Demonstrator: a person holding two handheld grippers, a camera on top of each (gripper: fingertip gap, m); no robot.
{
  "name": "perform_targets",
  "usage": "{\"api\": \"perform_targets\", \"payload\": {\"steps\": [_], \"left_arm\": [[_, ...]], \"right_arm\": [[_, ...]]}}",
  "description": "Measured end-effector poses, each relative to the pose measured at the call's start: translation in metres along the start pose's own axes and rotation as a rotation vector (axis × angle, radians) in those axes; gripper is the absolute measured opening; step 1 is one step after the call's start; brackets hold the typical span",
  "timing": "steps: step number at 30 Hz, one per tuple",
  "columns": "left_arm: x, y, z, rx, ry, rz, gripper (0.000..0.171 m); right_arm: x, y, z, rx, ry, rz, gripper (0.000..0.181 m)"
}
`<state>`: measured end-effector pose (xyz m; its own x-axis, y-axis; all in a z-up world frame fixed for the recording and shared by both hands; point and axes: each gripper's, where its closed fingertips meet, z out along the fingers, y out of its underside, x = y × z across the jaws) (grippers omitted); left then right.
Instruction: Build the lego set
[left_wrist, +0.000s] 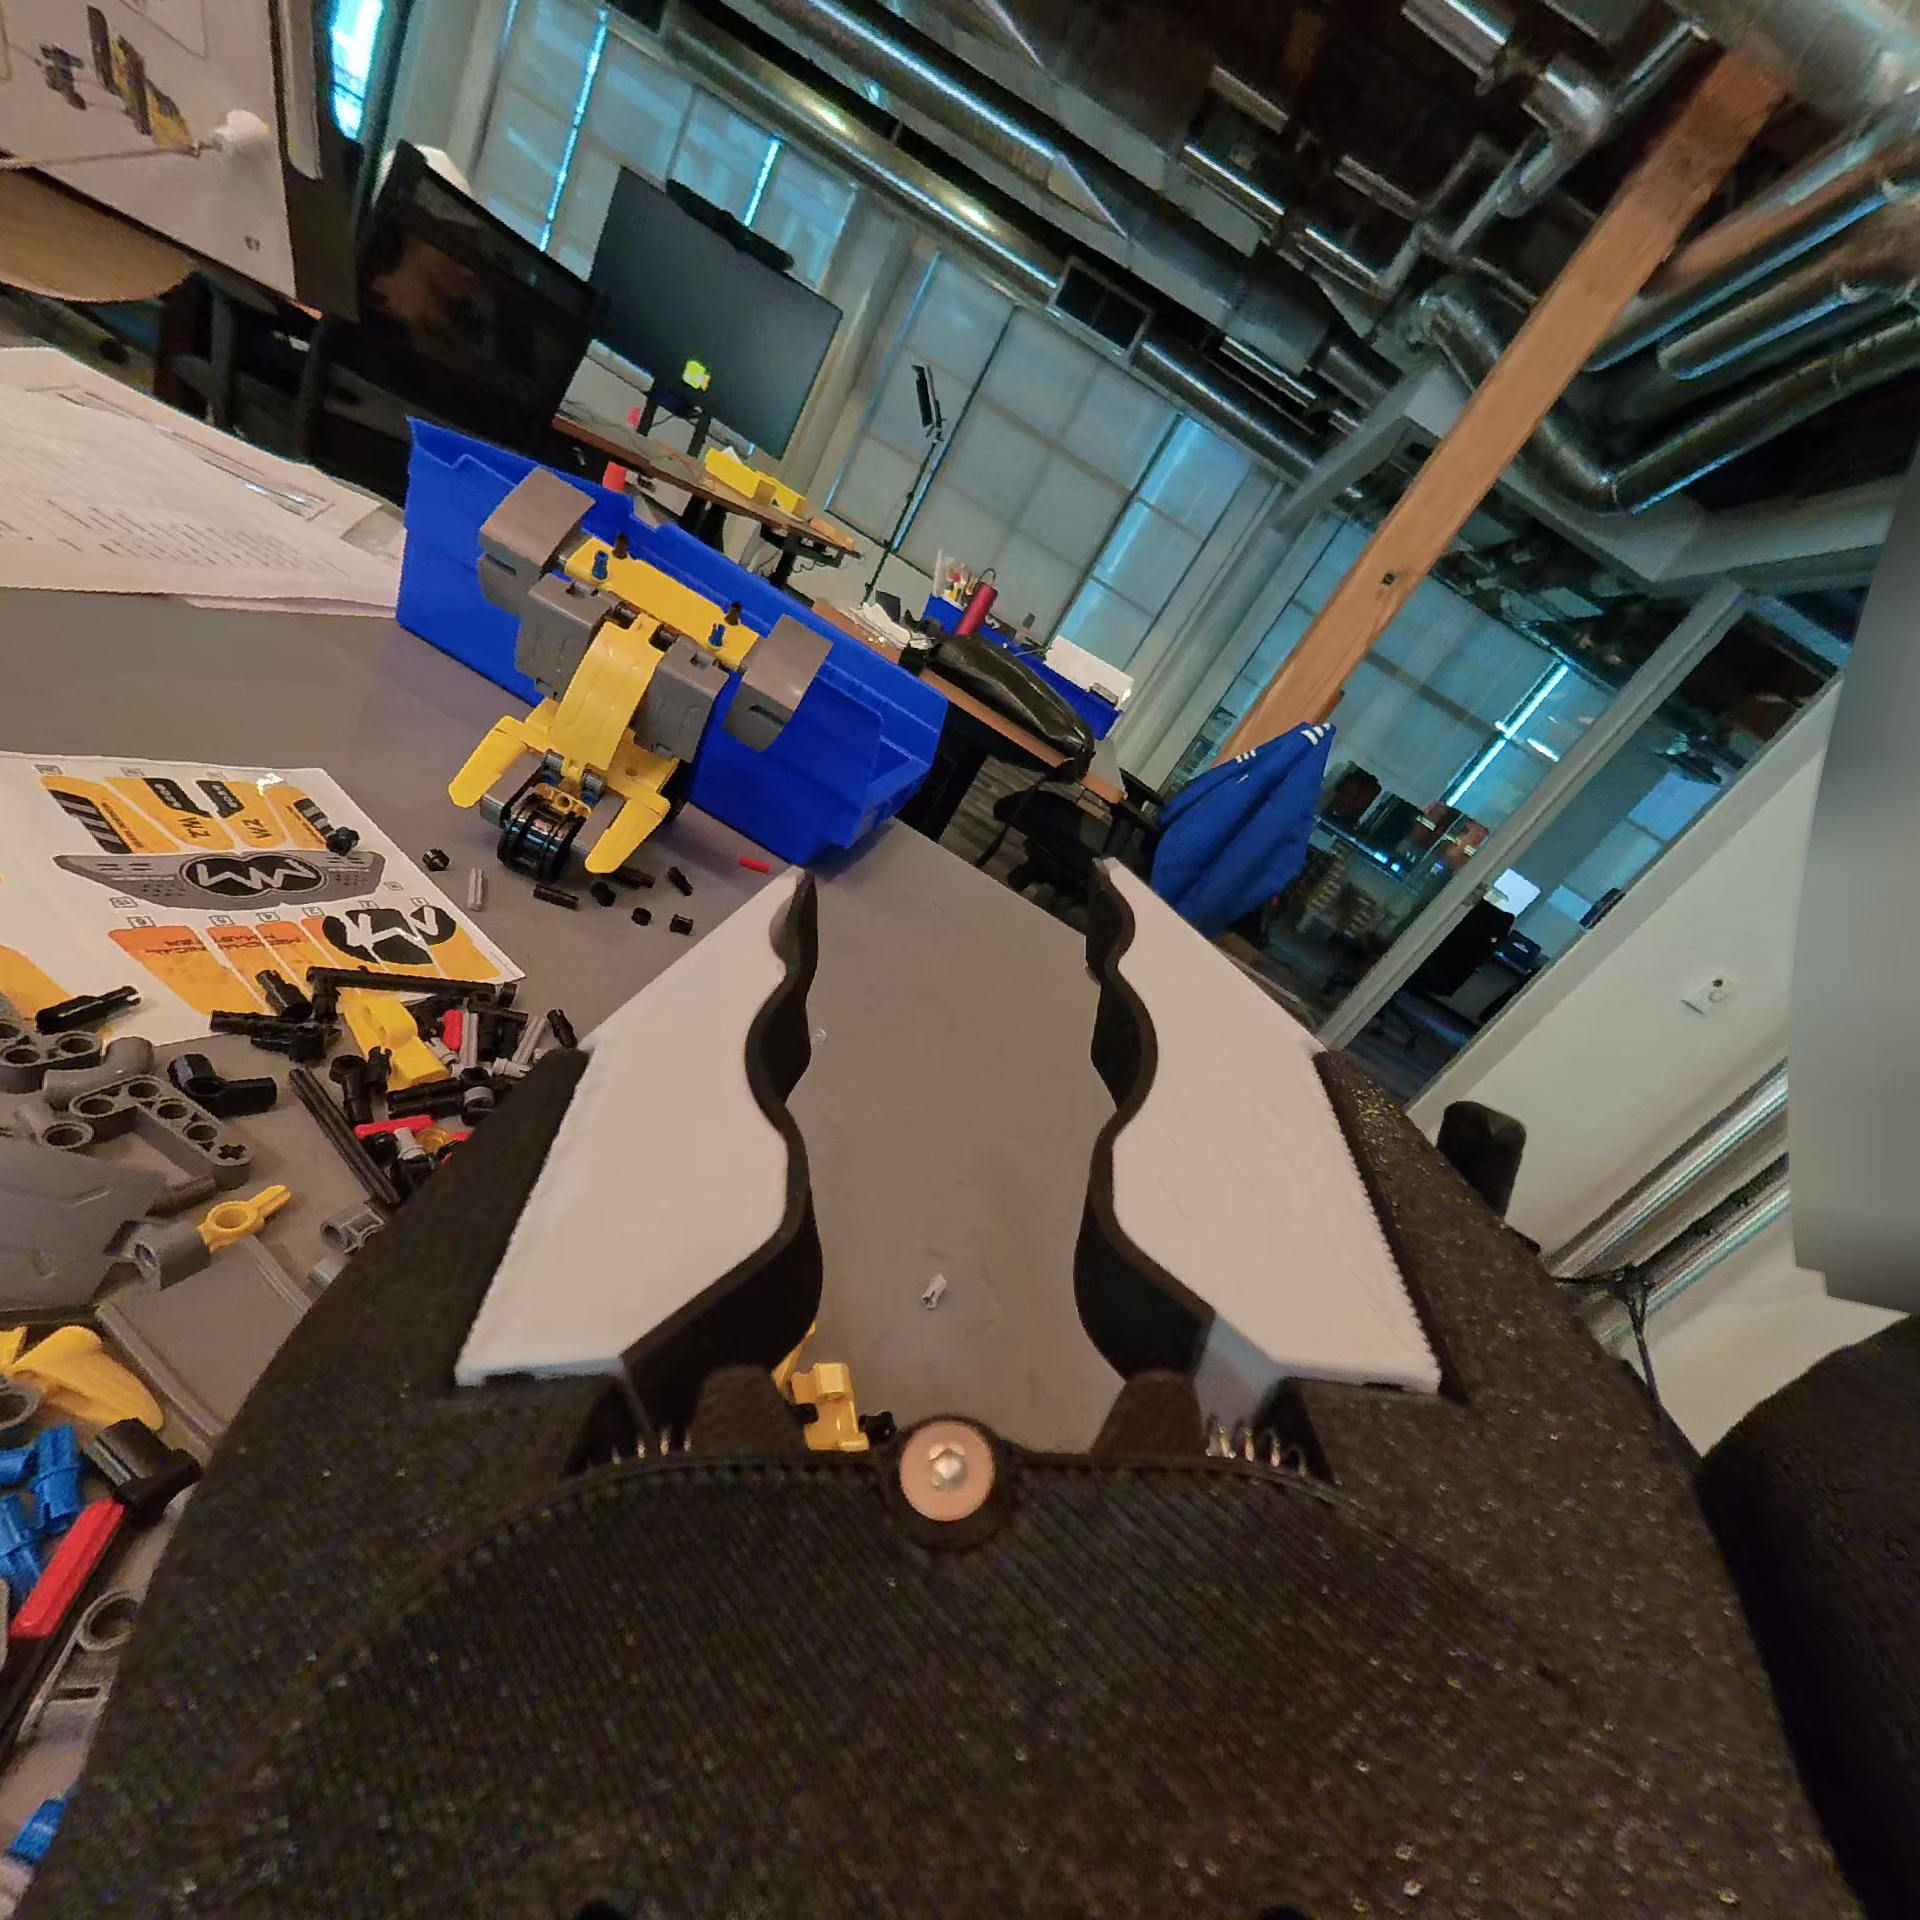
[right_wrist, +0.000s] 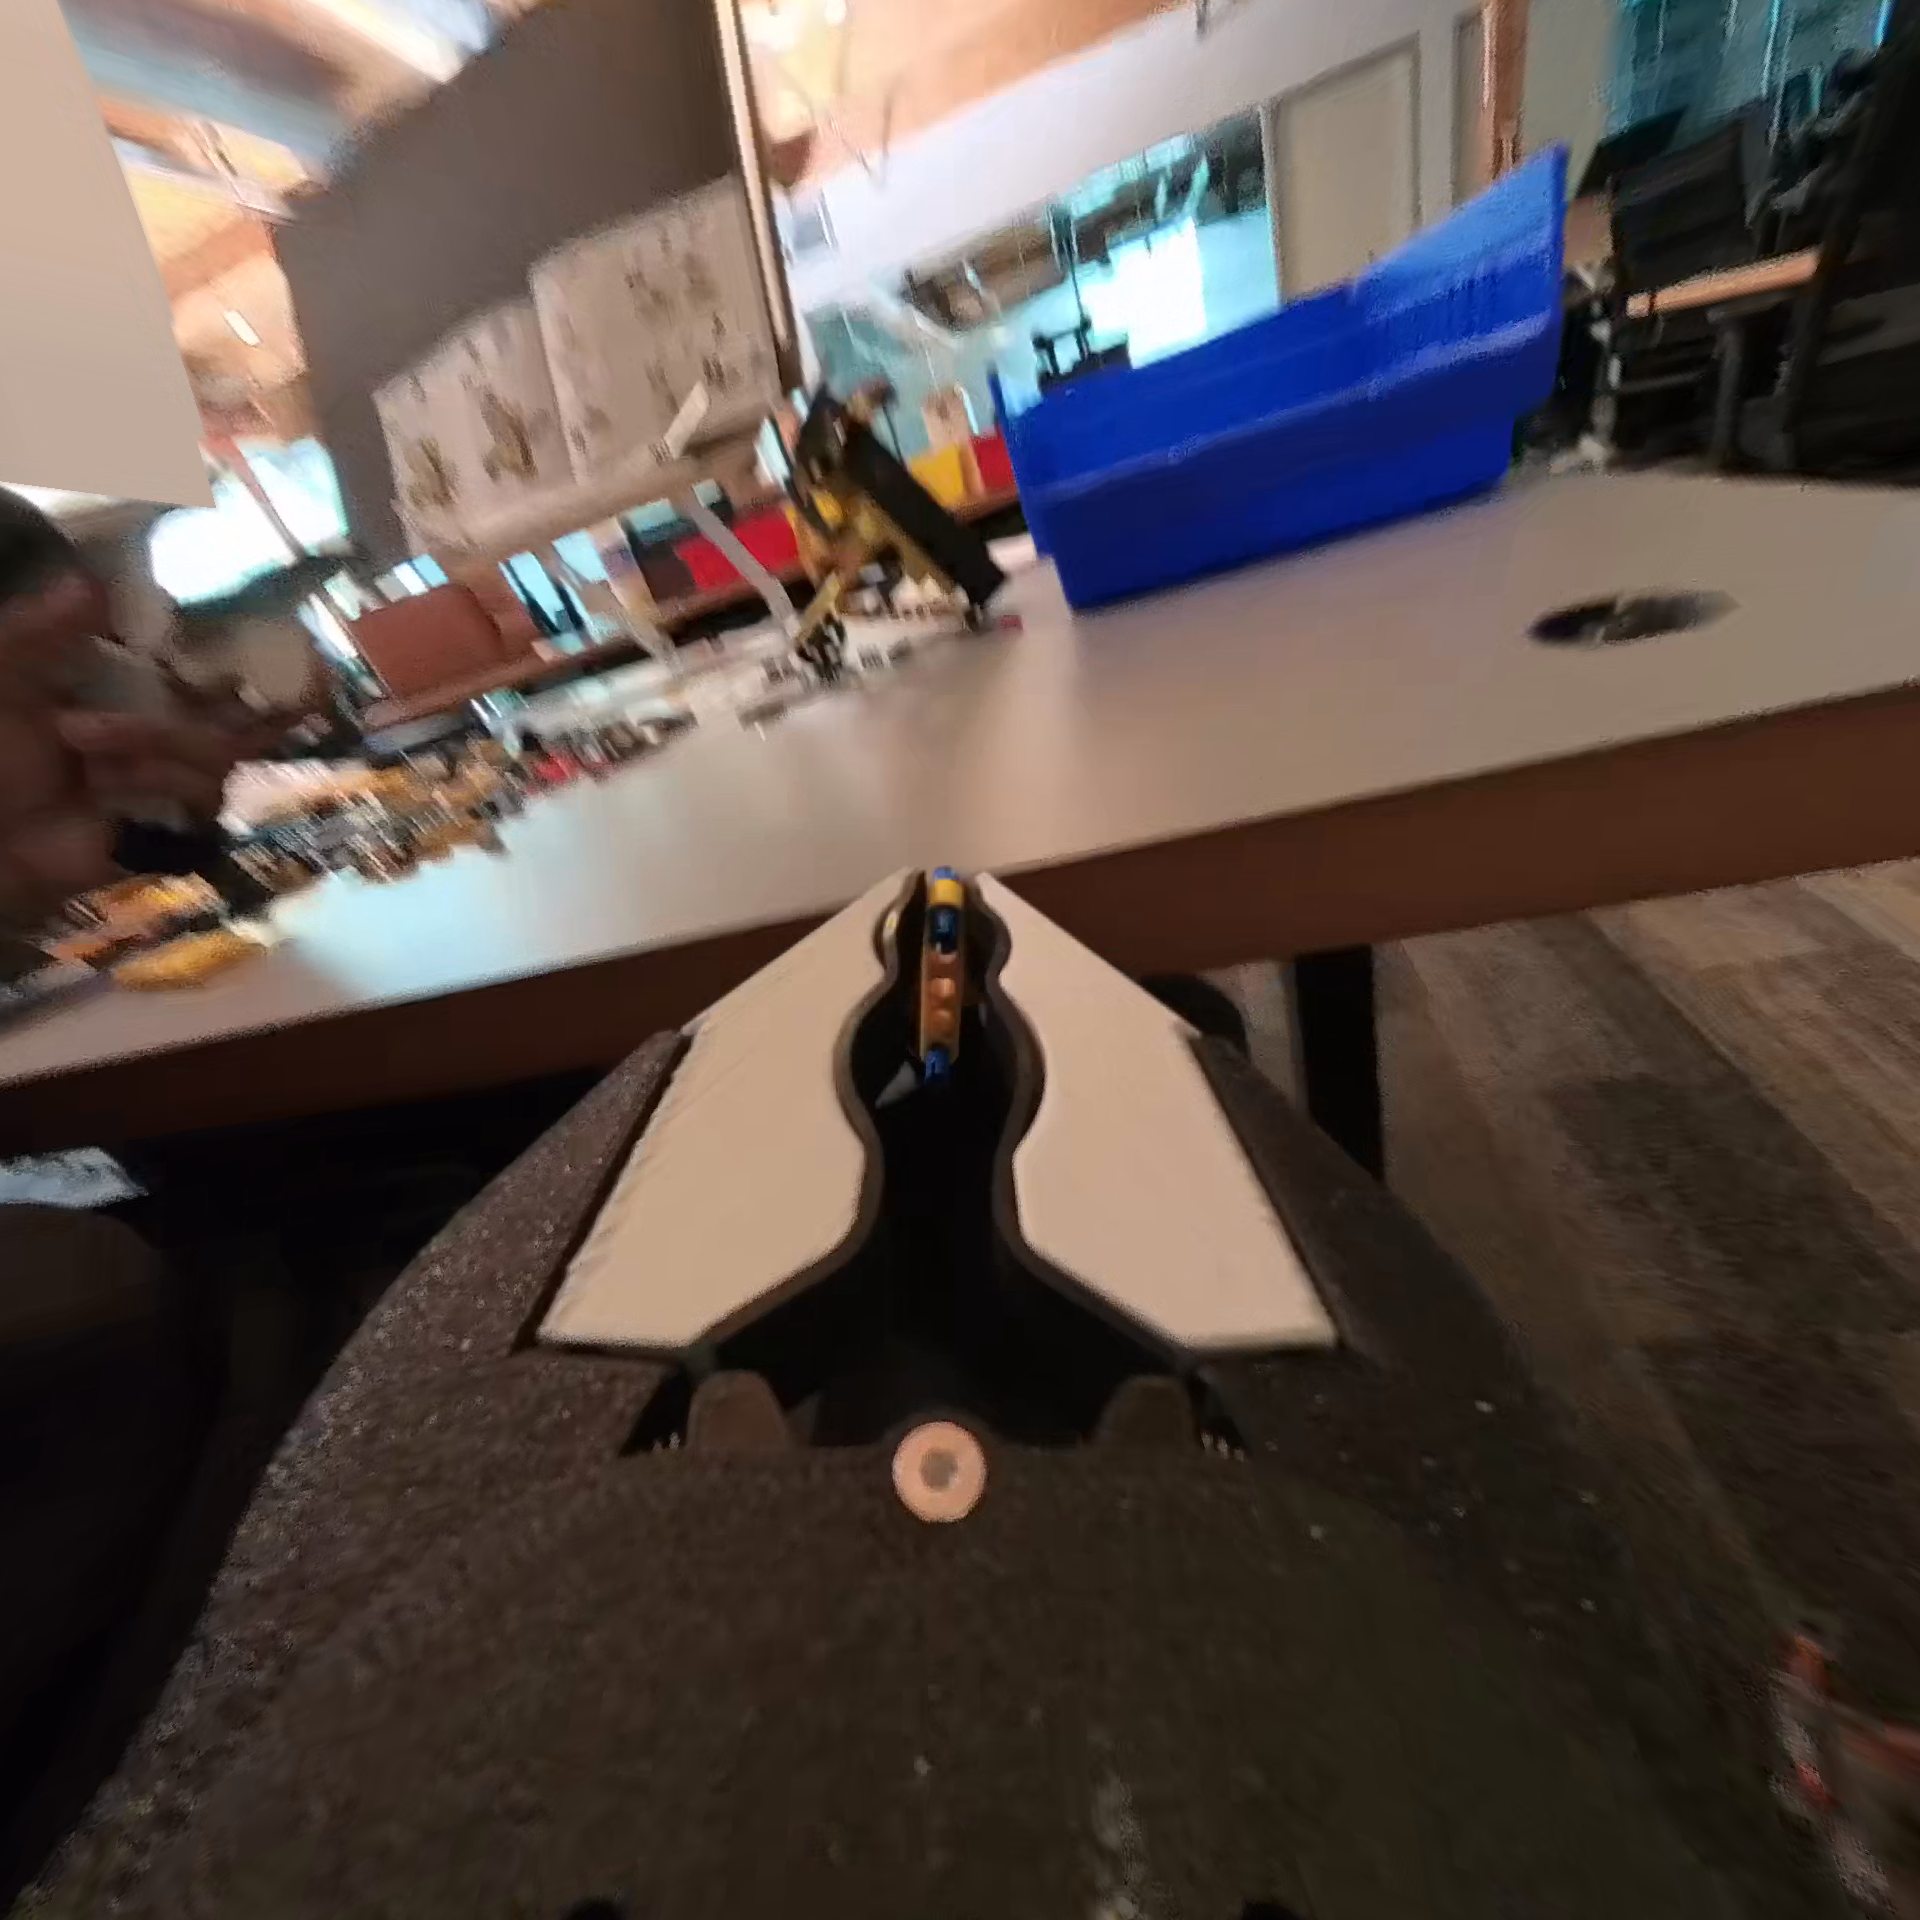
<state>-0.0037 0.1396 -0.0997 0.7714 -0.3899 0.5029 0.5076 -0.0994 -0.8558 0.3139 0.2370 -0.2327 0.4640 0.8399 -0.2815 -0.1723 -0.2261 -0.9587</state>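
Right hand-held gripper (right_wrist: 943, 904) is closed on a thin yellow beam (right_wrist: 943, 982) with blue pins, below the bench (right_wrist: 1351, 727) edge. Judged light, rigid, slippery; pinch the flat faces. Left hand-held gripper (left_wrist: 951, 904) gapes empty, near the half-built yellow model (left_wrist: 613, 686) leaning on the blue bin (left_wrist: 831, 748).

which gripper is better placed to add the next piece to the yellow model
Right, probably. The right gripper is shut on a yellow beam, though it sits off the table edge. The left gripper is open and empty, nearer the yellow model.
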Motion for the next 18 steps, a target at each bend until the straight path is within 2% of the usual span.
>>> {"api": "perform_targets", "payload": {"steps": [4, 8, 11, 14, 18], "left_arm": [[0.003, 0.001, 0.001, -0.005, 0.006, 0.012, 0.05], [0.007, 0.001, 0.002, -0.009, 0.016, 0.019, 0.05], [0.006, -0.006, 0.0, 0.008, 0.0, 0.042, 0.05], [0.003, -0.015, -0.006, 0.035, -0.024, 0.062, 0.05], [-0.004, -0.026, -0.016, 0.067, -0.054, 0.078, 0.049]], "right_arm": [[-0.006, -0.064, -0.017, 0.193, -0.137, 0.144, 0.007], [-0.042, -0.111, 0.006, 0.211, -0.311, 0.135, 0.007], [-0.09, -0.13, 0.052, 0.17, -0.463, 0.082, 0.007], [-0.147, -0.127, 0.114, 0.075, -0.614, -0.004, 0.007], [-0.207, -0.106, 0.203, -0.07, -0.628, -0.157, 0.007]]}}
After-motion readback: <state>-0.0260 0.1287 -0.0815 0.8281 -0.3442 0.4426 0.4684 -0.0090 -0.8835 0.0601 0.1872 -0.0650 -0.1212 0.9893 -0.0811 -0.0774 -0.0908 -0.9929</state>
